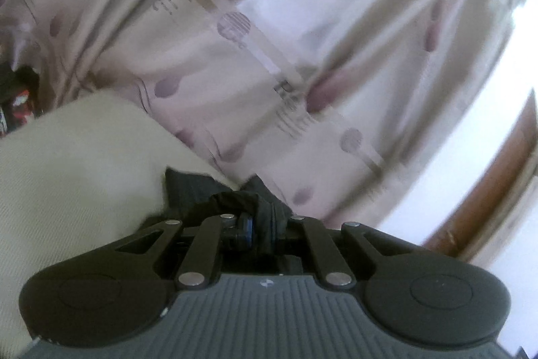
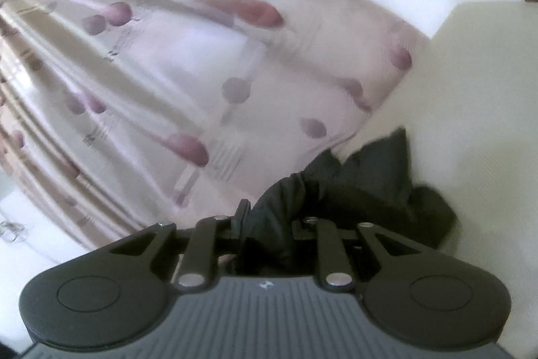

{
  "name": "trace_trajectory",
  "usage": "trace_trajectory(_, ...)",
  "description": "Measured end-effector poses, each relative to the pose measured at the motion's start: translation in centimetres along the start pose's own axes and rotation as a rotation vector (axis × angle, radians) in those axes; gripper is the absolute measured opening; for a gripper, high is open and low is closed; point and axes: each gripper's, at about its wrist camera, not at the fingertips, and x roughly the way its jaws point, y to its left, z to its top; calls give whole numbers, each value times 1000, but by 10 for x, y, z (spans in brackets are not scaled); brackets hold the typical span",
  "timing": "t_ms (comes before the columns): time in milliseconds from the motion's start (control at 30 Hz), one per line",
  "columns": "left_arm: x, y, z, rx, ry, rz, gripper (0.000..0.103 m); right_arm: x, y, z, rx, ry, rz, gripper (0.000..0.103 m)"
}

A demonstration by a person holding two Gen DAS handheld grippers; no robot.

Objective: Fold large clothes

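My left gripper [image 1: 260, 229] is shut on a bunched edge of a dark garment [image 1: 235, 202], whose folds rise just above the fingers. My right gripper [image 2: 270, 232] is shut on a thicker wad of the same dark garment [image 2: 363, 184], which spills up and to the right over the fingers. Only these gathered parts of the garment show; the rest hangs out of sight. Both views are blurred and tilted.
A pale curtain with purple dots and grey stripes [image 1: 269, 39] [image 2: 161, 83] fills the background. A cream fabric surface lies at the left [image 1: 67, 170] and at the right [image 2: 470, 106]. A bright window with a brown wooden frame [image 1: 487, 184] is at the right. Dark clutter [image 1: 16, 103] sits at the far left.
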Motion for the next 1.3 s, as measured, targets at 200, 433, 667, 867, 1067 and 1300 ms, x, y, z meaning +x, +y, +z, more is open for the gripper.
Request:
trace_trajectory(200, 86, 4, 32, 26, -2, 83, 12, 80, -20, 38, 8, 17, -83, 20)
trace_trajectory(433, 186, 28, 33, 69, 42, 216, 14, 174, -62, 58, 28, 62, -227, 20)
trace_trajectory(667, 245, 56, 20, 63, 107, 304, 23, 230, -114, 50, 84, 114, -343, 20)
trace_trajectory(867, 253, 71, 15, -10, 104, 271, 44, 248, -140, 38, 173, 103, -342, 28)
trace_trajectory(1067, 220, 46, 19, 79, -96, 286, 103, 226, -129, 46, 247, 7, -216, 99)
trace_trajectory(1300, 209, 5, 16, 214, -78, 188, 78, 210, -59, 41, -143, 12, -247, 99)
